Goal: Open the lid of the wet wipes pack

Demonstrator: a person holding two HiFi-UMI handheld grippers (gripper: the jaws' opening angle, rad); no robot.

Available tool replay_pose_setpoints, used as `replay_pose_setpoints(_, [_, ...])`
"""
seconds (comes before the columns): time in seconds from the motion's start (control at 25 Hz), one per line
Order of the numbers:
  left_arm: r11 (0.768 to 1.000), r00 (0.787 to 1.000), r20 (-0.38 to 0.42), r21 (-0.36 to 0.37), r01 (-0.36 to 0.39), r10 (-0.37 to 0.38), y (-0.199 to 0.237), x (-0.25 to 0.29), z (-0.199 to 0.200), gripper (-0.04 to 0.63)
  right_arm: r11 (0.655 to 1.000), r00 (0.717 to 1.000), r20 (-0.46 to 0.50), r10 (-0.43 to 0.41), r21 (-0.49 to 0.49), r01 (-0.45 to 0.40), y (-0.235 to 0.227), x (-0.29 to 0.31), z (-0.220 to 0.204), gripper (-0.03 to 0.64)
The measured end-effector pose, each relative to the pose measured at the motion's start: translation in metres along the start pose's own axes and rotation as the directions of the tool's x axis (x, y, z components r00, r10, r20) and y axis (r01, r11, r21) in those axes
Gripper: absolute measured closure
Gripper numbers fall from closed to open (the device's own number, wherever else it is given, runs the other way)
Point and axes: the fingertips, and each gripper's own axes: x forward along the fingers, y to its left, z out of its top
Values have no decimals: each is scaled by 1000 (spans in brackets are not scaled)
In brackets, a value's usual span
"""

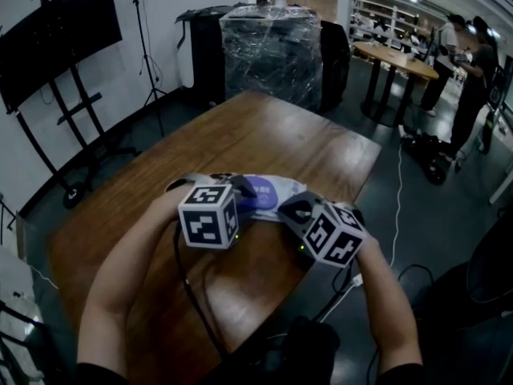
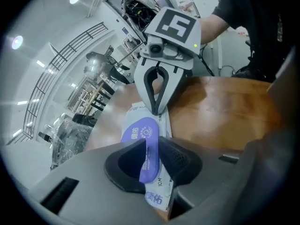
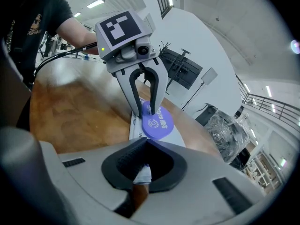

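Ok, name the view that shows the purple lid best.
Right gripper view: the purple oval plastic lid shows its printed face almost whole. The left gripper view has it half hidden between the fingers; the head view shows a sliver behind marker cubes.

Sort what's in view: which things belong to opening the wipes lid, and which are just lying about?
Job: wet wipes pack; its purple lid; left gripper, fingers open round the lid; right gripper, shut on the pack's edge; wooden table underneath.
Lying about: plastic-wrapped stack; screen on a stand; round table; floor cable.
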Motion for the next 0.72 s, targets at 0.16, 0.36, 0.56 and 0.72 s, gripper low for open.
replay_pose_setpoints(0.16, [998,1000,21,-59,10,-9,2,2,-2,517,1000,1000,-1,8,5,-8,0,0,1,609])
replay_pose_setpoints(0.36, [993,999,50,-118,10,-4,11,0,-3,529,1000,1000,-10,15,9,-15,-2,2,1,609])
replay_pose_setpoints(0.56, [991,998,57,-133,-33,41,21,-2,-1,546,1000,1000,-15,20,7,-20,1,3,2,609])
replay_pose_setpoints(0.72, [988,996,64,-146,-53,63,26,1,-2,548,1000,1000,-16,22,11,-21,2,4,0,609])
